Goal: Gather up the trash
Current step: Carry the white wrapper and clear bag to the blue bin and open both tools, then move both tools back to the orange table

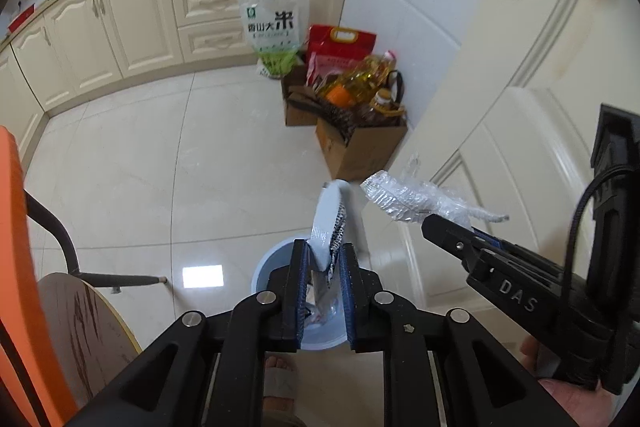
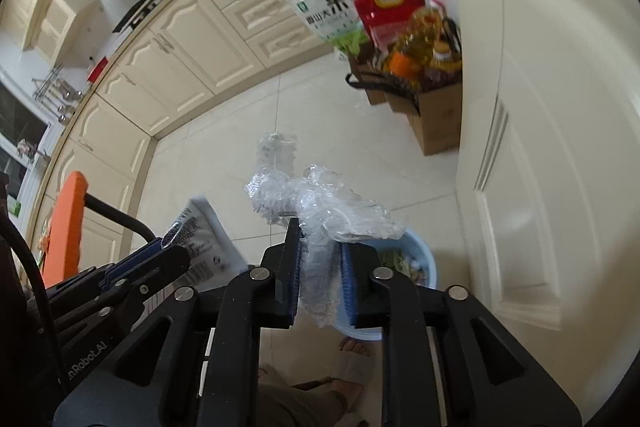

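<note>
Above the pale blue bin, my left gripper grasping a foil wrapper and right gripper grasping crumpled plastic film, I'd centre both over the rim before letting go.

Both wrist views tilt down, sharing the pale-blue bin below.

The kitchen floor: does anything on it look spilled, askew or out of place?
Nothing looks spilled. The green rice bag leans against the drawers, and the cardboard box near the door is overfilled, with an oil bottle lying tilted on top. The blue bin stands upright.
</note>
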### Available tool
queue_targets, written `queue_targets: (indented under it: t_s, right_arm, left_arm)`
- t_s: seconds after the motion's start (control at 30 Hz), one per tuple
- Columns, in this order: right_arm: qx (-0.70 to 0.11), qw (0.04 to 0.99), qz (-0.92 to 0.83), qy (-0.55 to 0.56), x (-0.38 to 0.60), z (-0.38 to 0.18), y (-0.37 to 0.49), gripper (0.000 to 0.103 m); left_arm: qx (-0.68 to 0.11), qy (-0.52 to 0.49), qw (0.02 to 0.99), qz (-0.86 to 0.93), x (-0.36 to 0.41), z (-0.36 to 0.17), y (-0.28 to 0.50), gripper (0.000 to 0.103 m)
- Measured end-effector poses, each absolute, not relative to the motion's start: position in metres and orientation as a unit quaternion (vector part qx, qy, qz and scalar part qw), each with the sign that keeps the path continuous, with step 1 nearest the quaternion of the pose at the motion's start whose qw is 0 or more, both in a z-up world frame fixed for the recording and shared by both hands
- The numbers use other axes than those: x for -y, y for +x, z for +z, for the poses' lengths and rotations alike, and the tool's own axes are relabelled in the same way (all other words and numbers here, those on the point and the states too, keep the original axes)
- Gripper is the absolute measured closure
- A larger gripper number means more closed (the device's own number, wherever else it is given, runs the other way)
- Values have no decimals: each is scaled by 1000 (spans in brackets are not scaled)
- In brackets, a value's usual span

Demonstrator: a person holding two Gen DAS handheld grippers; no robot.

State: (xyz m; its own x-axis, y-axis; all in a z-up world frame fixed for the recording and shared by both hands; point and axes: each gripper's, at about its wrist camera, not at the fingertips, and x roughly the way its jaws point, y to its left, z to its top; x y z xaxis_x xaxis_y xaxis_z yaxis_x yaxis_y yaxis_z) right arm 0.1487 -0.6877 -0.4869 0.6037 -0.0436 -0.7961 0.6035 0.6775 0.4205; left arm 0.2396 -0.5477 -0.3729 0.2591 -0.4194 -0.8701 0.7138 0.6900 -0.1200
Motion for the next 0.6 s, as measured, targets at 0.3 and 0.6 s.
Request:
queue_targets:
  t_s: [0.3, 0.6]
  right_arm:
    - [-397, 805, -224, 380, 701, -504, 132, 20]
    - [-390, 802, -251, 376, 692, -475, 120, 0]
  left_arm:
    - [-495, 165, 784, -336, 560, -376, 242, 17]
    - [-447, 171, 811, -338, 533, -341, 205, 1]
